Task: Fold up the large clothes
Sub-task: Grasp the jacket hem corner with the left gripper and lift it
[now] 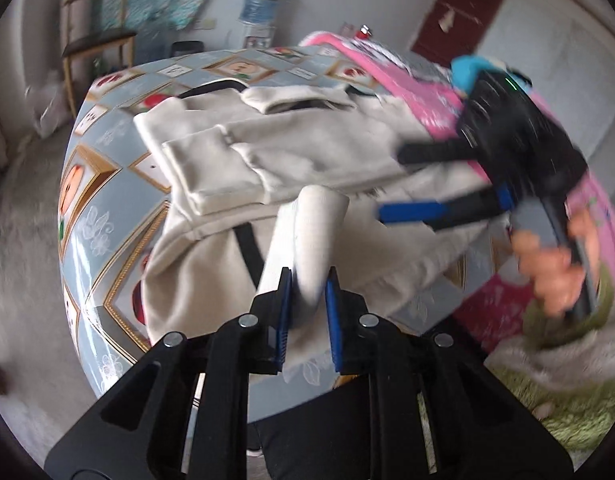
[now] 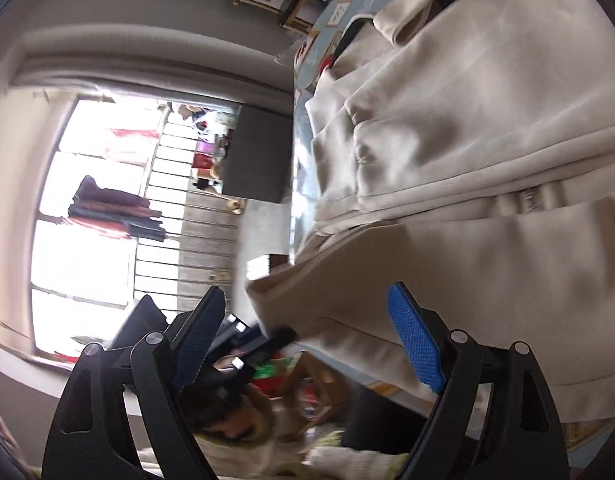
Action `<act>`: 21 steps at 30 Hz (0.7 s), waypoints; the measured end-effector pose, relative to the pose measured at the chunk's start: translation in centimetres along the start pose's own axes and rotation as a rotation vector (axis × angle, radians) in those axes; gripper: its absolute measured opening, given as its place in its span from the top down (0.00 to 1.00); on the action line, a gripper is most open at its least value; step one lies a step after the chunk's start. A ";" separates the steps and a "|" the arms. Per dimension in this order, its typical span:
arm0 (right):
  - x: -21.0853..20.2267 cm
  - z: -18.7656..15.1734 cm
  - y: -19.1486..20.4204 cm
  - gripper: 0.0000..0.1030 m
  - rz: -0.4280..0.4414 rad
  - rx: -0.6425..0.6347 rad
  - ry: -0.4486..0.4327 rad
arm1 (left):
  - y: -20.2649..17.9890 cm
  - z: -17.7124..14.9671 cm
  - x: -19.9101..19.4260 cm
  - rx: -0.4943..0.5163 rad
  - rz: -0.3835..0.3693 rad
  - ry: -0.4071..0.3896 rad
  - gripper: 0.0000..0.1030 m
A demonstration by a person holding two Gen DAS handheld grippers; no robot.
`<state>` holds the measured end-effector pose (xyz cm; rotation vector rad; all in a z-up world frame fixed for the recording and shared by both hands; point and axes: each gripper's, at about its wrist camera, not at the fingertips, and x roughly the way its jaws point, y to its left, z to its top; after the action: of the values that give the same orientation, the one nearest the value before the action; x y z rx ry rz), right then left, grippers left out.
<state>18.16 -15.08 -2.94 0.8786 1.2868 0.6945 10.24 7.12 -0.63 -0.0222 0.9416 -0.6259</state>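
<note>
Cream fabric fills the near ground in both wrist views: a large pale jacket (image 1: 307,152) lies spread over the bench (image 1: 107,184), which wears a glossy cloth patterned with framed pictures. Nearest the left wrist camera, the left gripper (image 1: 309,300) has its jaws drawn close and clamped on a rolled fold of the jacket, which stands up between the blue pads (image 1: 332,308). Just beyond and to the right, the right gripper (image 1: 391,184) reaches over the garment, held by a hand (image 1: 551,268); in its own view its jaws stand wide apart with nothing pinched, the jacket's hem lying near the blue pad on the right. A pink basket (image 1: 387,76) sits at the bench's far right edge. Farther back stand a wooden chair (image 1: 95,40) and a water dispenser (image 1: 261,8) against the wall.
</note>
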 end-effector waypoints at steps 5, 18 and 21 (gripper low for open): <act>3.0 0.1 0.1 0.27 -0.029 0.023 0.080 | -1.1 -0.7 0.1 0.031 0.016 0.011 0.84; 5.2 -0.4 -1.2 0.90 -0.054 0.046 0.085 | -2.2 -1.5 0.2 0.064 0.035 0.024 0.78; 4.9 -0.5 -0.9 0.90 -0.043 0.041 0.084 | -2.2 -1.0 0.8 0.068 0.063 0.012 0.55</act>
<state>18.42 -11.33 -6.24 0.8605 1.3950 0.6792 8.72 5.11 -1.26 0.0716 0.9291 -0.5999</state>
